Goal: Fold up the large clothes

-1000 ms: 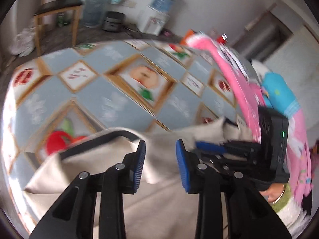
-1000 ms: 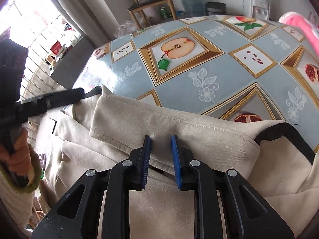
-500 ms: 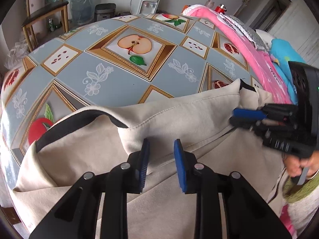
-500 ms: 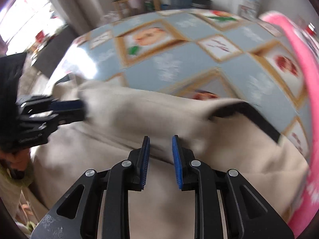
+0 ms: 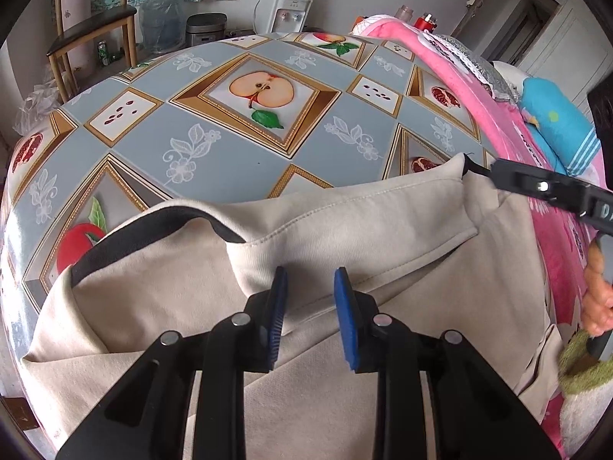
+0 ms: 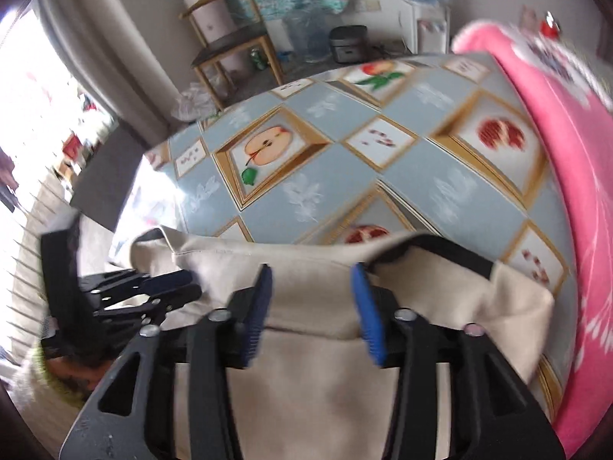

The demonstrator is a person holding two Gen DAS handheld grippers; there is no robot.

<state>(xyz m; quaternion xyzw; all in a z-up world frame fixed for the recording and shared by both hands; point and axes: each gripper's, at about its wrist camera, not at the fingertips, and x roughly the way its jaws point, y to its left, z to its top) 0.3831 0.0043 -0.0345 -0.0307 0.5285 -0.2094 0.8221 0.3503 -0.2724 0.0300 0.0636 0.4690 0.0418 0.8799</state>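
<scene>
A beige garment [image 5: 345,230] with black trim lies on the near part of the table, its upper edge folded over into a band. It also shows in the right wrist view [image 6: 318,280]. My left gripper [image 5: 310,287] is open, its blue pads either side of the folded band's lower edge, holding nothing. My right gripper [image 6: 312,291] is open wide over the same band, nothing between the pads. In the left wrist view the right gripper's black finger [image 5: 536,186] reaches to the garment's right corner. The left gripper [image 6: 168,287] shows at the left in the right wrist view.
The table wears a blue-grey cloth [image 5: 237,122] printed with fruit tiles. A pink blanket [image 5: 509,122] and blue cushion [image 5: 555,126] lie along the right. A wooden chair [image 5: 92,30], water bottles and a dispenser [image 5: 287,7] stand behind the table.
My right gripper has opened and let go of the garment's folded edge, and it has swung right. My left gripper has opened a little wider and stays at the band.
</scene>
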